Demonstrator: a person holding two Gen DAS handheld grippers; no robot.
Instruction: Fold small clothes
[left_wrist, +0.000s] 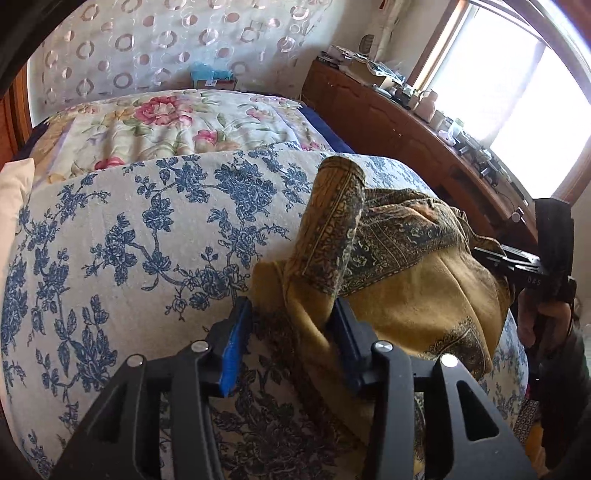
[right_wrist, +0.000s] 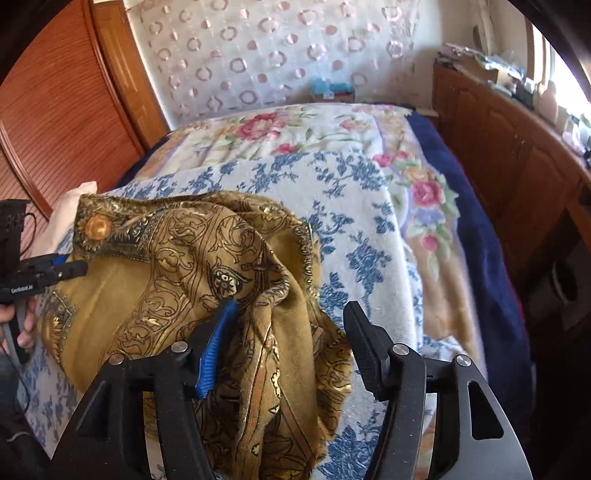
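A mustard-yellow scarf with dark paisley borders (left_wrist: 402, 266) lies crumpled on a white bedspread with blue flowers (left_wrist: 122, 236). My left gripper (left_wrist: 291, 317) is open, its fingers straddling the scarf's near left edge, with cloth between them. My right gripper (right_wrist: 291, 325) is open too, with a bunched fold of the scarf (right_wrist: 207, 266) between its fingers. The right gripper also shows at the right edge of the left wrist view (left_wrist: 517, 266), and the left gripper at the left edge of the right wrist view (right_wrist: 62, 269).
A floral blanket (left_wrist: 177, 125) covers the far half of the bed, with a dark blue sheet edge (right_wrist: 461, 206). A wooden cabinet with clutter (left_wrist: 406, 122) runs along the right under a window. A wooden panel (right_wrist: 55, 122) stands to the left.
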